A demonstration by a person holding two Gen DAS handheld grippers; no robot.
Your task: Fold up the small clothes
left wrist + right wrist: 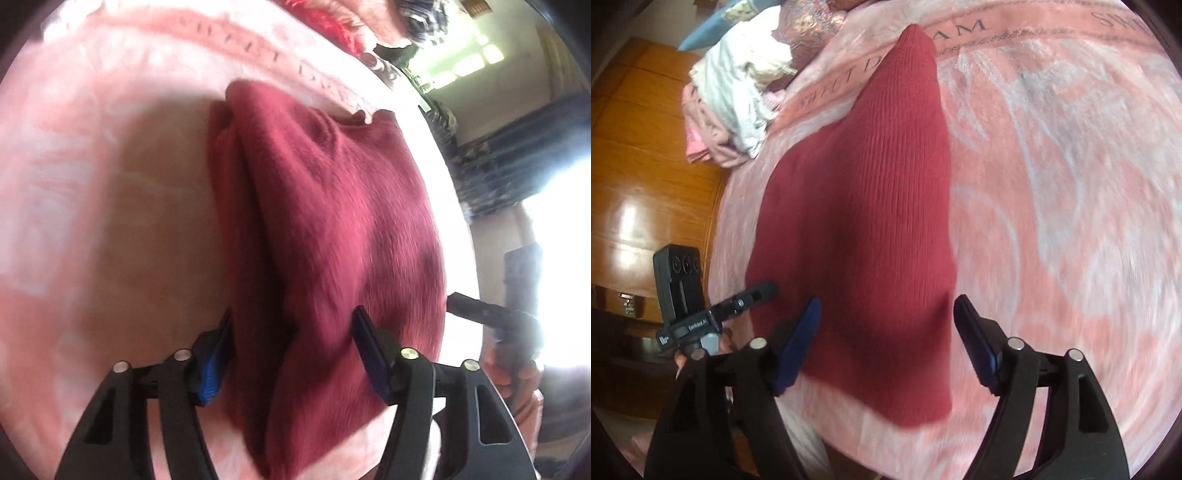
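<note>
A dark red knitted garment lies folded on a pink blanket; it also shows in the right wrist view as a long ribbed shape. My left gripper is open, its blue-padded jaws standing on either side of the garment's near end. My right gripper is open too, jaws wide apart over the garment's near edge, not gripping it. The left gripper also shows at the left of the right wrist view, and the right gripper at the right of the left wrist view.
The pink blanket carries a lettered border. A pile of white and pink clothes sits at the bed's far left corner. Wooden furniture stands left of the bed. More red and patterned fabric lies at the far edge.
</note>
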